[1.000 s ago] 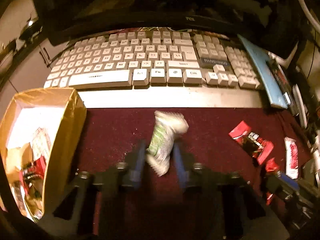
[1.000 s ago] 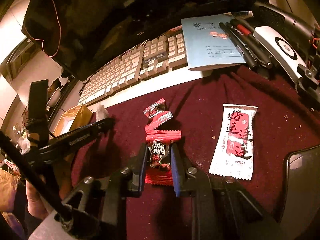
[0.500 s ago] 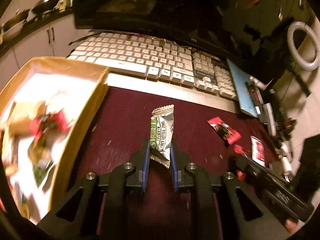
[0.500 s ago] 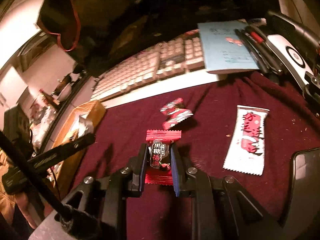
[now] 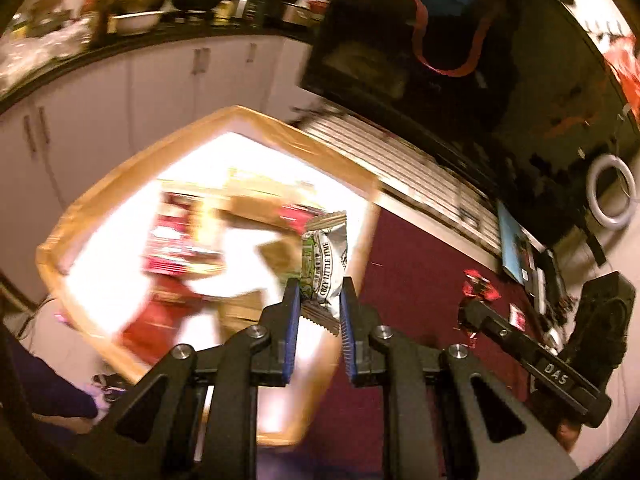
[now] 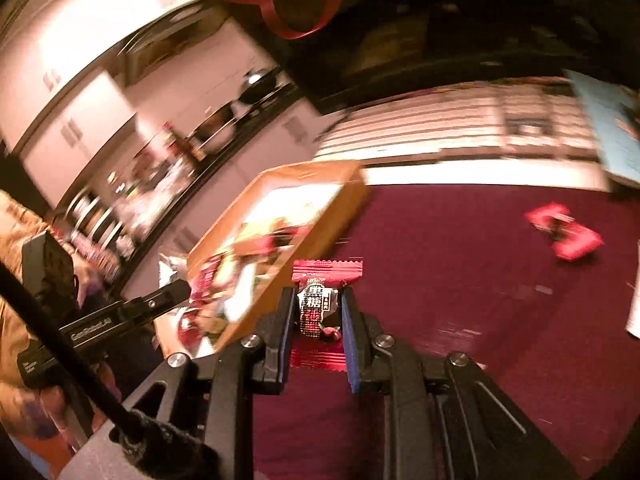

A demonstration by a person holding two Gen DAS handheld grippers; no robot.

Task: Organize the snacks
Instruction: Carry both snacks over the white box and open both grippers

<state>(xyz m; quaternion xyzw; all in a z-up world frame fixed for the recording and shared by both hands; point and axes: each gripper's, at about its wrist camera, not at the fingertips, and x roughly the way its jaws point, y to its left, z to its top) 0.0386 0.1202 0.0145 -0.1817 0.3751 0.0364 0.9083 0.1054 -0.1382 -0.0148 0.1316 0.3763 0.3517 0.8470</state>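
My left gripper (image 5: 319, 294) is shut on a silver and green snack packet (image 5: 325, 259) and holds it above the right edge of the open cardboard box (image 5: 100, 188), which holds several snack packets. My right gripper (image 6: 314, 304) is shut on a red candy packet (image 6: 318, 312) and holds it above the maroon mat (image 6: 460, 280), just right of the same box (image 6: 320, 170). The left gripper also shows at the left of the right wrist view (image 6: 172, 290).
A loose red wrapper (image 6: 564, 234) lies on the mat at the right. A white keyboard (image 6: 440, 128) and a blue notebook (image 6: 612, 128) lie behind the mat. A dark monitor (image 5: 460, 80) stands behind them. Kitchen cabinets (image 5: 100, 92) are at the far left.
Both grippers have swung left towards the box with their packets. The left gripper now hangs over the box's edge; the right one has lifted its red packet off the mat.
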